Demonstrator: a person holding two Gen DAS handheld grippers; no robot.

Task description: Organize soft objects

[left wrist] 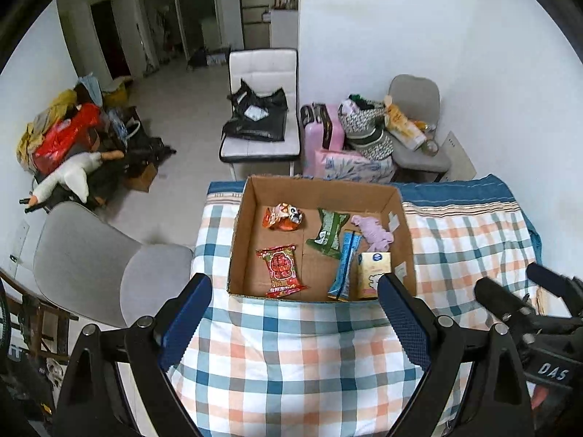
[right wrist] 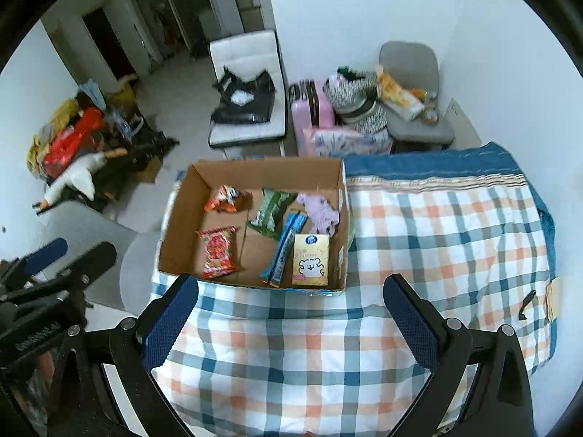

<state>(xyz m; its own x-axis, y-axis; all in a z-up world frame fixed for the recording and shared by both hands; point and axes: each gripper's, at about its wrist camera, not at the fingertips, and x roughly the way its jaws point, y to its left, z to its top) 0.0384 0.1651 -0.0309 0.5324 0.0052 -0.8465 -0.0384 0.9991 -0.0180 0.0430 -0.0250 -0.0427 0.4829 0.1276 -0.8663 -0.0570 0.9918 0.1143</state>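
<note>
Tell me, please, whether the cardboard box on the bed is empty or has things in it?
It has things in it. The box is open-topped, and snack packets, a yellow carton and a lilac cloth lie on its floor.

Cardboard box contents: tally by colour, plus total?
In the cardboard box:
Red/orange: 2, the red packet and the orange packet
Green: 1, green packet
Blue: 1, blue stick pack
Yellow: 1, yellow bear carton
Lilac: 1, lilac cloth
Total: 6

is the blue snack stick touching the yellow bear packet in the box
Touching. In the right wrist view the blue snack stick lies against the yellow bear packet's left edge, no cardboard showing between them.
</note>
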